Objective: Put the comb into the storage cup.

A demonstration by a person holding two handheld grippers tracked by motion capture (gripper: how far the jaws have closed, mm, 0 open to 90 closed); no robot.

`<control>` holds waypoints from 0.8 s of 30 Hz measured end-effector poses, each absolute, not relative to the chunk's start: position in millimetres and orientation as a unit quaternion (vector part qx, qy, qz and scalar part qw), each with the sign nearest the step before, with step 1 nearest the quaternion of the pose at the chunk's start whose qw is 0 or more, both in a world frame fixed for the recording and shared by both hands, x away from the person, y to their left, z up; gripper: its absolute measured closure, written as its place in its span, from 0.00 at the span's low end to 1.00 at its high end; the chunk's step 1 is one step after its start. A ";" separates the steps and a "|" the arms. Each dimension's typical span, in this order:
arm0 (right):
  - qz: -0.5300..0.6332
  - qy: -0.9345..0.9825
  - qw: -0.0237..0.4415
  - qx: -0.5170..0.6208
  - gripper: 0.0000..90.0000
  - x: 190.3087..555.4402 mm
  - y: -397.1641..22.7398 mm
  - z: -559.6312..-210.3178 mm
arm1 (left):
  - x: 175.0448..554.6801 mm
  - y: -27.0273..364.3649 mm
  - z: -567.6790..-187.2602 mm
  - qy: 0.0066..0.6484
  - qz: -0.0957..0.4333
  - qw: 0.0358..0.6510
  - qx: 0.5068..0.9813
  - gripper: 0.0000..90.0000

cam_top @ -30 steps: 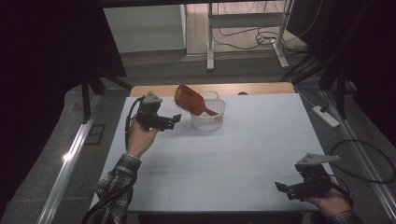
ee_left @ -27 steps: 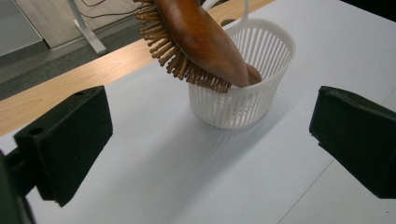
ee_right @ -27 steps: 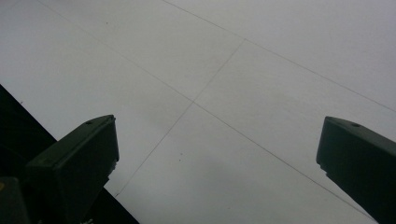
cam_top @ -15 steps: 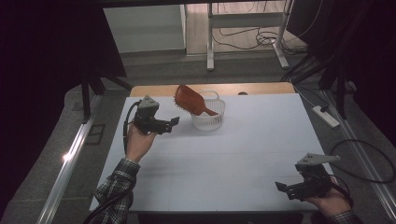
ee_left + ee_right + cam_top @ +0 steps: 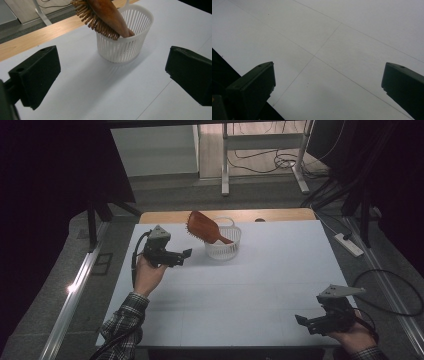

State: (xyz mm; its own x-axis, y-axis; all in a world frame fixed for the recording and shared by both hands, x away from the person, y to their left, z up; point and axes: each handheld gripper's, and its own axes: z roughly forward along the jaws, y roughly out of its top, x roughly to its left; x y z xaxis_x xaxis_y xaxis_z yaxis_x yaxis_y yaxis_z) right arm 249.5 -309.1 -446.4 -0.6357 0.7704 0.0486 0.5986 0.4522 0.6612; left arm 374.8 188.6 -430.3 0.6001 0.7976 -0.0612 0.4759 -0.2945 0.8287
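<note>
No legible text, label, brand, number or sign appears in any view. The wooden hairbrush (image 5: 105, 17) and the white slotted basket (image 5: 125, 47) carry no readable marking. The white bench (image 5: 260, 285) surface shows thin seam lines and nothing written. The black jaws in both gripper views are plain, without print.

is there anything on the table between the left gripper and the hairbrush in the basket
Nothing visible. Bare white table lies between the open left gripper and the white basket holding the wooden hairbrush.
</note>
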 end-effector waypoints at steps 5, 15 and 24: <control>0.334 0.840 0.137 0.405 0.00 248.1 -309.4 -445.7 | 372.4 188.6 -433.7 0.409 0.185 0.425 0.786 0.00; 0.340 0.838 0.140 0.403 0.00 246.8 -310.1 -445.1 | 367.3 186.6 -435.6 0.409 0.180 0.423 0.789 0.00; 0.341 0.836 0.142 0.405 0.00 246.7 -310.4 -444.8 | 361.9 186.7 -434.3 0.411 0.176 0.425 0.787 0.00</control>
